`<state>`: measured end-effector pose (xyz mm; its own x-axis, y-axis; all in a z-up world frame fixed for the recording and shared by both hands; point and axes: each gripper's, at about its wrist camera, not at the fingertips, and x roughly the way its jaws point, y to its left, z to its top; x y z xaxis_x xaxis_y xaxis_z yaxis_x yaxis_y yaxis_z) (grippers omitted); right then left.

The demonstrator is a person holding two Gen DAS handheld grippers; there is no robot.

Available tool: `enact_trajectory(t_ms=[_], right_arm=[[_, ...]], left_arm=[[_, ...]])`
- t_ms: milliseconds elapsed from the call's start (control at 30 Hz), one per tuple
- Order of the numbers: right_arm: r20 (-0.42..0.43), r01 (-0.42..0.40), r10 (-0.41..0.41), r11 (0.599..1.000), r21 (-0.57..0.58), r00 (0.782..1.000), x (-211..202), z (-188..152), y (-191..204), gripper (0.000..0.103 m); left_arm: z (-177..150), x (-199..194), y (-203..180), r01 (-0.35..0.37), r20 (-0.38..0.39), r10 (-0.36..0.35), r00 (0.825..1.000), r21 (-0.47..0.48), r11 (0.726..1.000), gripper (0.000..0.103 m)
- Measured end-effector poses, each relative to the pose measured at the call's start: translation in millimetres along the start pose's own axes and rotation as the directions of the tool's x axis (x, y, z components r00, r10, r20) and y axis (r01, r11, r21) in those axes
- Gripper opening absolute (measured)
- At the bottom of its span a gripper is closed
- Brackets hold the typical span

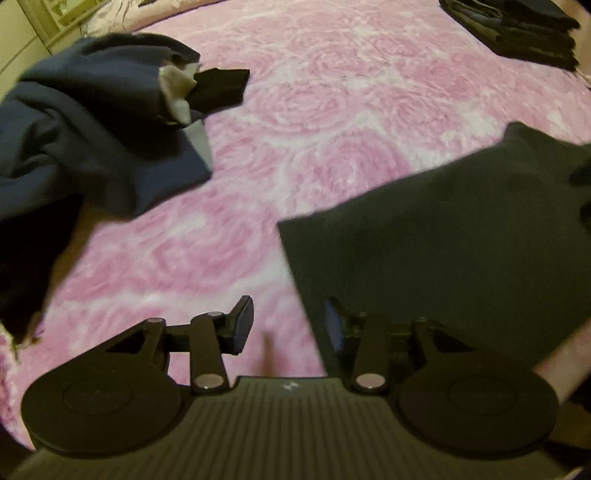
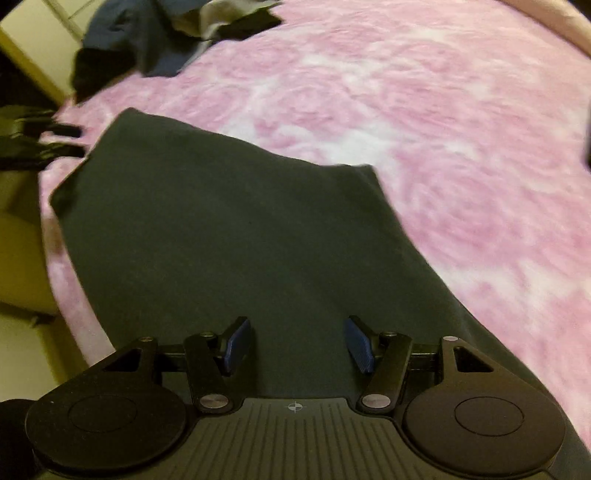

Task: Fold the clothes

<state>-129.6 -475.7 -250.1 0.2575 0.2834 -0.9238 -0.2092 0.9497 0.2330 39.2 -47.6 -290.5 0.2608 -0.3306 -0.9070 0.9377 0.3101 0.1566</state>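
Left gripper: nearest the left wrist camera, fingers spread wide and holding nothing; its blue pads hang over the pink bedspread at the near edge of the bed, the right finger just at the left edge of the dark cloth.

Right gripper: fingers also set wide apart, empty, poised directly over the dark cloth; whether the pads touch the fabric is hard to judge through the blur.

Dark garment: a flat, dark grey-green piece lying smooth on the bedspread by the near edge of the bed, with straight edges and one squared corner pointing toward the bed's middle; in the left wrist view it fills the near right.

Bedspread: plush, pink and white rose swirls, bare across the middle of the bed.

Navy pile: crumpled dark blue clothing with a pale grey scrap and a black piece mixed in, lying toward the far left edge of the bed, well apart from the flat garment.

Folded stack: dark clothes piled at the far right corner of the bed.
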Motion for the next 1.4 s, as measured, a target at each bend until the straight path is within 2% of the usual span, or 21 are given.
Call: enact_trajectory(t_ms=[33,133,200,300,400,600,767,933,1133,1167,1233,1267,1333,1400], right_arm=[[0.008,0.010,-0.010,1.000,0.014,1.000,-3.0,-3.7,3.8,0.060],[0.049,-0.024,0.021,0.998,0.064,0.999,-5.3,-11.7,21.2,0.060],[0.042,-0.033,0.030,0.996,0.080,0.999,4.2,-15.4,32.8,0.060],[0.015,0.018,-0.019,0.995,0.097,1.000,13.6,-31.1,37.0,0.060],[0.033,0.068,-0.073,0.987,0.146,0.997,-0.7,-59.8,21.4,0.060],[0.040,0.170,-0.191,0.937,0.306,0.981,-43.1,-122.7,-30.8,0.060],[0.076,0.202,-0.260,0.874,0.441,0.963,-78.7,-180.2,-76.3,0.060],[0.127,0.200,-0.302,0.839,0.505,0.945,-116.8,-238.1,-123.7,0.060],[0.171,0.186,-0.342,0.794,0.579,0.924,-166.1,-309.7,-197.6,0.060],[0.156,0.201,-0.366,0.766,0.611,0.918,-174.3,-326.1,-213.1,0.060],[0.102,0.229,-0.424,0.658,0.717,0.900,-193.7,-363.4,-245.6,0.060],[0.100,0.216,-0.442,0.608,0.764,0.892,-206.0,-380.3,-258.4,0.060],[0.148,0.142,-0.462,0.534,0.833,0.874,-231.9,-408.5,-275.7,0.060],[0.220,0.042,-0.461,0.494,0.868,0.860,-246.4,-424.5,-282.8,0.060]], left_arm=[[-4.4,-8.7,-3.8,0.013,0.015,-0.013,1.000,0.011,1.000,0.035],[-12.6,-22.3,-24.2,0.099,0.056,-0.101,0.993,0.039,0.994,0.035],[-16.9,-15.1,-41.7,0.147,0.043,-0.151,0.988,0.077,0.986,0.035],[-29.6,5.9,-57.5,0.162,-0.010,-0.163,0.987,0.129,0.978,0.035],[-38.7,11.2,-54.4,0.175,0.000,-0.176,0.984,0.117,0.978,0.035],[-36.2,8.3,-66.8,0.112,-0.027,-0.109,0.994,0.151,0.982,0.035],[-22.3,-4.4,-91.5,0.031,-0.044,-0.023,0.999,0.168,0.985,0.033],[2.1,-25.3,-153.8,0.018,-0.034,-0.010,0.999,0.226,0.974,0.033],[39.3,-40.6,-289.0,0.071,-0.026,-0.066,0.997,0.326,0.943,0.034],[45.7,-43.4,-316.7,0.083,-0.022,-0.081,0.996,0.351,0.932,0.034],[57.2,-48.1,-362.6,0.112,-0.020,-0.113,0.993,0.382,0.917,0.034],[63.5,-50.4,-386.0,0.134,-0.025,-0.135,0.990,0.397,0.908,0.035],[74.7,-54.4,-426.1,0.172,-0.034,-0.175,0.984,0.440,0.881,0.036],[85.9,-56.7,-461.2,0.210,-0.046,-0.216,0.975,0.489,0.847,0.037]])
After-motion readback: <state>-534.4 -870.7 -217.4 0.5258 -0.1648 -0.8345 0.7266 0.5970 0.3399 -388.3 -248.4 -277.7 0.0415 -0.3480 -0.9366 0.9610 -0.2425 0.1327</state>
